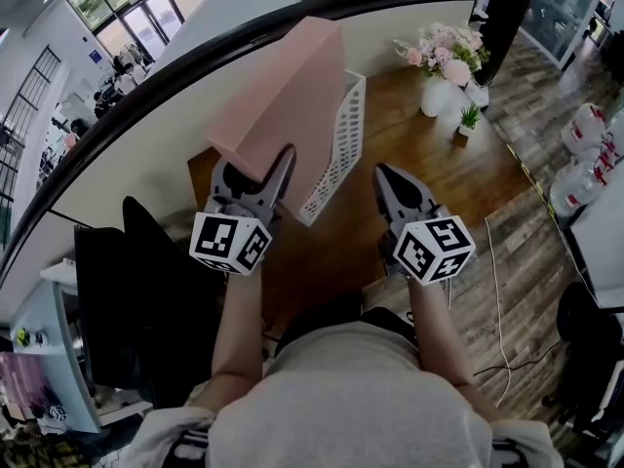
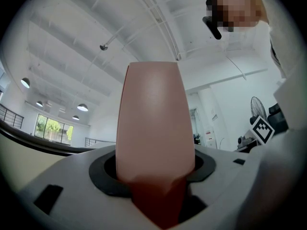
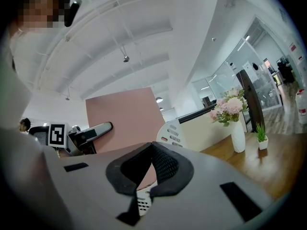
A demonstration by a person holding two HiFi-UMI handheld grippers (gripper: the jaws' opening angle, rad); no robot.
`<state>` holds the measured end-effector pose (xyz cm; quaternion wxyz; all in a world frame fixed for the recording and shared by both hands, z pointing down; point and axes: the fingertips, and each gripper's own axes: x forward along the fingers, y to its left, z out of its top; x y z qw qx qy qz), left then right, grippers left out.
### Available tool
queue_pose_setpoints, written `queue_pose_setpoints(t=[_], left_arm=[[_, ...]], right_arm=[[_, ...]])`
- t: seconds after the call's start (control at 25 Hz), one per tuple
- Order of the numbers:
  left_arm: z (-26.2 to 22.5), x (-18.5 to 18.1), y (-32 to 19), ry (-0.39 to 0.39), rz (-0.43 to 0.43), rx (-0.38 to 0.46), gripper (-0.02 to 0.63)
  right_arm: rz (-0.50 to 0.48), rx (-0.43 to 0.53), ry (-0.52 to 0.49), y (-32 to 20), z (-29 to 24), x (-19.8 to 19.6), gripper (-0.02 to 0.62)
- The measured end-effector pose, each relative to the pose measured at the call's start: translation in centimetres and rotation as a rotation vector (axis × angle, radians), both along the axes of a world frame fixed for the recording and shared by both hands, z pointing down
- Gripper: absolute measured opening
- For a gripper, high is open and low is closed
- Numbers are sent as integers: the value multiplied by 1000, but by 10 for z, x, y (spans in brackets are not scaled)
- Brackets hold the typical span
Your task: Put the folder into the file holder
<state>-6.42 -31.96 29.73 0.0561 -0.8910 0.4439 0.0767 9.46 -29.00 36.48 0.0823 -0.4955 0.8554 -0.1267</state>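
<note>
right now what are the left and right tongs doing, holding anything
left tongs: closed on the pink folder
right tongs: closed, holding nothing

surface: wooden table | on it: file holder, flower vase, small plant

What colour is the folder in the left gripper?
The folder is plain pale pink with no pattern; it shows best in the head view.
</note>
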Motion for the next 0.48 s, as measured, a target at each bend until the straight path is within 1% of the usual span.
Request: queue_pose_setpoints(t=[0.28, 0.48], left_arm=[[0, 1, -3, 6, 22, 5, 295], [-5, 1, -7, 25, 26, 27, 295]], right_arm=[[-1, -10, -1, -1, 7, -1, 9], [2, -16, -2, -4, 9, -2, 9]])
